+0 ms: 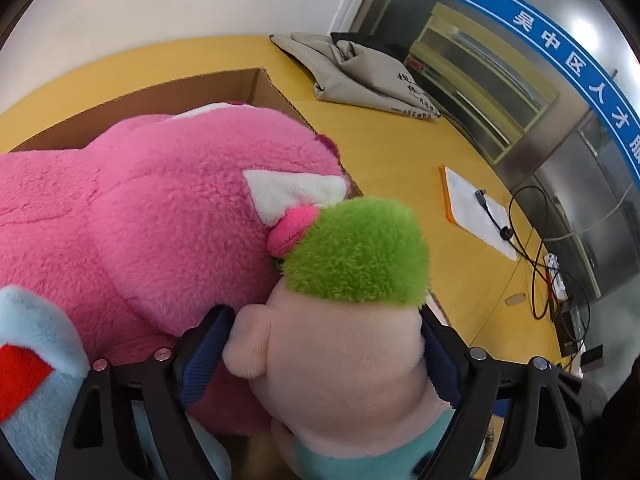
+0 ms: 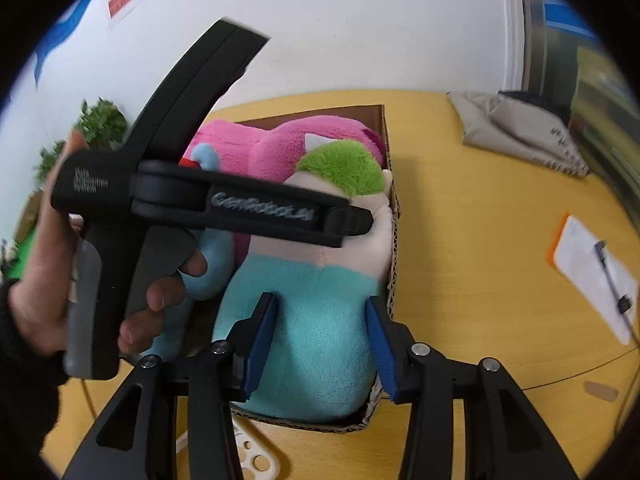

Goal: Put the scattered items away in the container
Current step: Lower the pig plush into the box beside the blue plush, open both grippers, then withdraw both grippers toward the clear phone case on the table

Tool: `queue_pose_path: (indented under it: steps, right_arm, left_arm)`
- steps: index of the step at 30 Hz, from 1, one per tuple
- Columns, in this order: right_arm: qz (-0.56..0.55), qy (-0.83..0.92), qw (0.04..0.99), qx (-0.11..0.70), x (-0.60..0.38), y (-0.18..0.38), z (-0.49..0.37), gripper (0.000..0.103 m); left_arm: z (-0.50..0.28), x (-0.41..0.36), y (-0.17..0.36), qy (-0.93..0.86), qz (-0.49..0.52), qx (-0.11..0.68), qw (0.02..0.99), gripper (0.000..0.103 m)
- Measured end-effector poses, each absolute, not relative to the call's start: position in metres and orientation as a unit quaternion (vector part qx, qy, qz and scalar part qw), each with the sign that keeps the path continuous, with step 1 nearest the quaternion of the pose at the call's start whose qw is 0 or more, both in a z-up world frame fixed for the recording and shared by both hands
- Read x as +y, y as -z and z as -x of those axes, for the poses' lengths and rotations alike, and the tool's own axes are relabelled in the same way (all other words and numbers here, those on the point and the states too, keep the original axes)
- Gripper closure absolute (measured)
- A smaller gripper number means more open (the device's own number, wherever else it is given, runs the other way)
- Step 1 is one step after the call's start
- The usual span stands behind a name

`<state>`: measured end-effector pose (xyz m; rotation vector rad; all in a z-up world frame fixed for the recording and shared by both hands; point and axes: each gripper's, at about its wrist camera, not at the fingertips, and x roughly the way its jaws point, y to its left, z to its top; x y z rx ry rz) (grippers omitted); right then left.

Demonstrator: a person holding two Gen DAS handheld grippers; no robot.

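Green-haired doll (image 1: 340,344) sat between my left gripper's (image 1: 326,356) wide jaws; right gripper (image 2: 320,340) clamped its teal body; box (image 2: 390,200) mostly hidden.

The left gripper (image 1: 326,354) straddles the doll's (image 1: 340,360) peach head, pads at either side, beside the pink plush (image 1: 140,220) in the box (image 1: 276,92).

Left claw (image 1: 324,356) gapes wide in the left hand (image 2: 48,260); right claw (image 2: 320,340) pinched narrower.
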<state>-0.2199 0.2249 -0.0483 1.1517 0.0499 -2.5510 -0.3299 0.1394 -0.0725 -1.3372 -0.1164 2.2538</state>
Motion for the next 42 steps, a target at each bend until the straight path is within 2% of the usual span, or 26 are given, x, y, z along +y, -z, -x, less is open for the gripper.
queue_pose_path:
  steps: [2, 4, 6, 10, 18, 21, 26, 35, 42]
  right_arm:
    - [-0.406, 0.898, 0.171, 0.006, 0.227, 0.045, 0.216, 0.056]
    - [-0.402, 0.897, 0.182, -0.036, 0.239, 0.036, 0.209, 0.048]
    - [-0.385, 0.907, 0.165, -0.052, 0.247, 0.022, 0.194, 0.018]
    - [-0.337, 0.923, 0.176, -0.059, 0.251, -0.007, 0.153, 0.017]
    - [-0.333, 0.928, 0.163, -0.024, 0.229, -0.021, 0.125, 0.017]
    - [-0.327, 0.932, 0.154, -0.013, 0.221, -0.026, 0.113, 0.017]
    - [-0.32, 0.935, 0.153, 0.025, 0.206, -0.029, 0.096, 0.017]
    - [-0.32, 0.933, 0.157, 0.041, 0.193, -0.029, 0.086, 0.017]
    - [-0.32, 0.933, 0.155, 0.046, 0.187, -0.03, 0.082, 0.017]
  left_arm:
    - [0.318, 0.128, 0.059, -0.836, 0.477, -0.069, 0.261, 0.014]
    - [0.294, 0.112, 0.035, -0.846, 0.456, -0.084, 0.261, 0.015]
    - [0.263, 0.095, 0.011, -0.872, 0.423, -0.069, 0.235, 0.012]
    - [0.194, 0.056, -0.022, -0.905, 0.366, -0.052, 0.209, 0.0]
    - [0.101, 0.01, -0.008, -0.917, 0.368, -0.041, 0.148, 0.0]
    - [0.08, -0.001, 0.0, -0.919, 0.367, -0.058, 0.131, 0.0]
    - [0.058, -0.012, 0.005, -0.922, 0.361, -0.082, 0.115, 0.0]
    - [0.041, -0.029, -0.001, -0.936, 0.334, -0.088, 0.076, 0.0]
    - [0.038, -0.031, 0.004, -0.933, 0.339, -0.091, 0.08, 0.0]
